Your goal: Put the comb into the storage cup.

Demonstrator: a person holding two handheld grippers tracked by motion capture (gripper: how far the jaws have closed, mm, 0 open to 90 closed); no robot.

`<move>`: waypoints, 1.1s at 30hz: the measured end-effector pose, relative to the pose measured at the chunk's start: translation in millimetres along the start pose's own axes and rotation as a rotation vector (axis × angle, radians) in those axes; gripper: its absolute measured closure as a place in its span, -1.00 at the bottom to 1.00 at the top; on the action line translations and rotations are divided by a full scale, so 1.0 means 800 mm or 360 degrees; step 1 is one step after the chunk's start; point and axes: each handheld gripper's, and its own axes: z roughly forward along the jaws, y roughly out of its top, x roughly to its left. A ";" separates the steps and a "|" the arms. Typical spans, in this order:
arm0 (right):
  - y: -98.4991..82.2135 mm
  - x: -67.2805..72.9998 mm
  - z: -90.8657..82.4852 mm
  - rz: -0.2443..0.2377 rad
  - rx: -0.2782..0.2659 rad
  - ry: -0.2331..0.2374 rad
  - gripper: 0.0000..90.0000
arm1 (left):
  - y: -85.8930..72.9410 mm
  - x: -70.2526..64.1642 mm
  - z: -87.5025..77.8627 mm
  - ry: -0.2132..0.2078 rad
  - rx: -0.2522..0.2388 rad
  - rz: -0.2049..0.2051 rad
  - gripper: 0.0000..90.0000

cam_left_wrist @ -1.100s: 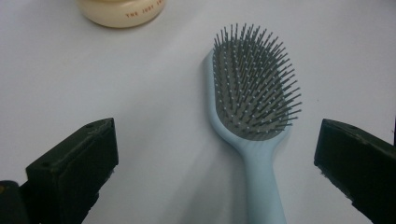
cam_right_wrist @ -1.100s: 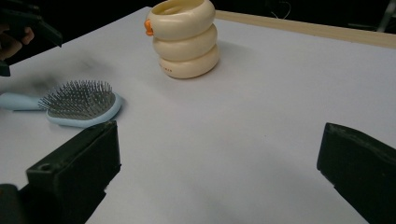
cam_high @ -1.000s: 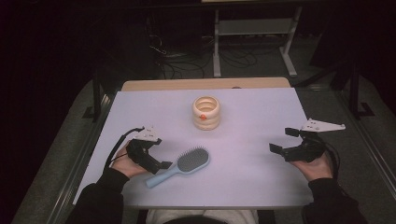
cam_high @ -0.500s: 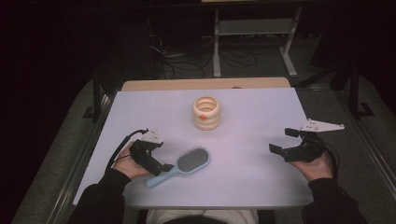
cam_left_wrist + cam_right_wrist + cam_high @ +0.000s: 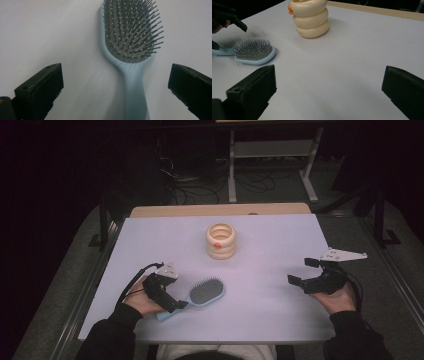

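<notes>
Between the jaws: handle of the pale blue hairbrush [image 5: 133,87], bristles up, head lying beyond the jaw tips
Left gripper [image 5: 172,304]: jaws wide, astride the handle (contact not discernible)
Right gripper [image 5: 303,273]: jaws wide, holding nothing
Ahead of right jaws: cream ringed container [image 5: 310,17], upright on the white table [image 5: 280,245]

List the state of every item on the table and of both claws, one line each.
Light blue plastic paddle hairbrush: lying flat on the table, bristles up, handle between the left claw's jaws, not gripped.
Cream ring-stacked duck-shaped container: upright, standing alone past the brush.
Left claw: open, jaws either side of the brush handle.
Right claw: open, holding nothing, over the white table.
</notes>
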 end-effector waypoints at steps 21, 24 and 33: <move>-0.001 0.000 0.002 0.0001 0.0013 0.0003 -1.00 | -0.001 -0.011 0.017 -0.0031 0.0144 0.0045 -0.69; -0.001 0.000 0.002 0.0001 0.0015 0.0005 -1.00 | -0.002 -0.011 0.019 -0.0049 0.0158 0.0031 -0.67; -0.001 0.000 0.002 -0.0001 0.0016 0.0004 -1.00 | -0.002 -0.016 0.025 -0.0042 0.0195 0.0076 -0.30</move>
